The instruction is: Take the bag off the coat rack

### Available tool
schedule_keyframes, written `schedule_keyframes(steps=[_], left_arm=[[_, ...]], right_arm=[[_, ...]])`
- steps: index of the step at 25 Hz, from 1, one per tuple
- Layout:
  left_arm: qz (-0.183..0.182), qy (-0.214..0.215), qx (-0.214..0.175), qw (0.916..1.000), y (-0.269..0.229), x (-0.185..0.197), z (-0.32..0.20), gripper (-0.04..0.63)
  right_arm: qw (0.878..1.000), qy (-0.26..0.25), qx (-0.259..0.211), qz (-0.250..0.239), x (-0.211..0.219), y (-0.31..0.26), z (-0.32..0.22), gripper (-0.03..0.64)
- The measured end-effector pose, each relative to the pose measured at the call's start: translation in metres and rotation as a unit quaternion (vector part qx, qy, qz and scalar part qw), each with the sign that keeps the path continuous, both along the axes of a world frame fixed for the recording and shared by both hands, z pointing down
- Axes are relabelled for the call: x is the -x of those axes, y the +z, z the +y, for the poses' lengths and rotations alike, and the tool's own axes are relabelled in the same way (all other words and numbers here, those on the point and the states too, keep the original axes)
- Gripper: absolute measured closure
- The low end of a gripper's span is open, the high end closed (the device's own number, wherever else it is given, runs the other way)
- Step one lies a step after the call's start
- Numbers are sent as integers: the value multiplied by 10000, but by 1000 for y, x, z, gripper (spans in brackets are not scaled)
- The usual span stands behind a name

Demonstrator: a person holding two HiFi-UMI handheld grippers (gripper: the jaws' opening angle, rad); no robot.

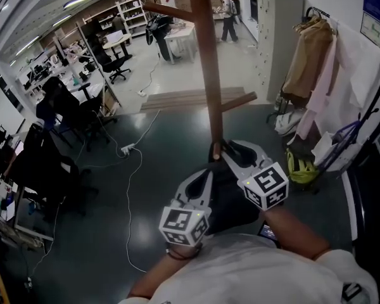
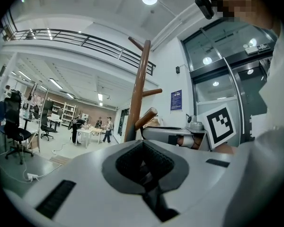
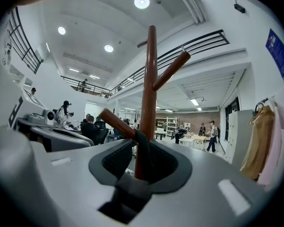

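Observation:
The brown wooden coat rack point(image 1: 207, 68) stands right in front of me, one short peg point(image 1: 215, 151) ending by my grippers. A black bag point(image 1: 231, 200) hangs dark between and below the two grippers. Its dark strap point(image 3: 141, 143) loops over the peg point(image 3: 114, 122) at the pole and runs down into my right gripper point(image 3: 141, 151), which is shut on it. My left gripper point(image 2: 143, 149) sits lower left of the right gripper point(image 1: 223, 148), also shut with dark bag fabric point(image 2: 144, 164) between its pads. The pole point(image 2: 137, 89) rises just beyond it.
A clothes rail with coats point(image 1: 310, 56) and a yellow-green bag point(image 1: 301, 168) stand at the right. A white power strip point(image 1: 128, 149) and cable lie on the dark floor to the left. Office chairs point(image 1: 63, 119) and desks fill the left, with lockers point(image 1: 275, 30) behind.

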State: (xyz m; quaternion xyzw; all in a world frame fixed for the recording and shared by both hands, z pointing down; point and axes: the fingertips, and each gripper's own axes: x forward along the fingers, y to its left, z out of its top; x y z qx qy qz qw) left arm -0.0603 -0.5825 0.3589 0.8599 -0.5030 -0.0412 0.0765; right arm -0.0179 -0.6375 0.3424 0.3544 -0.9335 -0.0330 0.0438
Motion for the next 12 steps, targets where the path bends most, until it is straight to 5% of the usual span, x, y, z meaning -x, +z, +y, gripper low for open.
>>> schedule_keyframes(steps=[12], left_arm=[[26, -233, -47, 9997, 3, 0, -13, 589]], right_arm=[[9986, -217, 371, 324, 5, 16, -26, 532]])
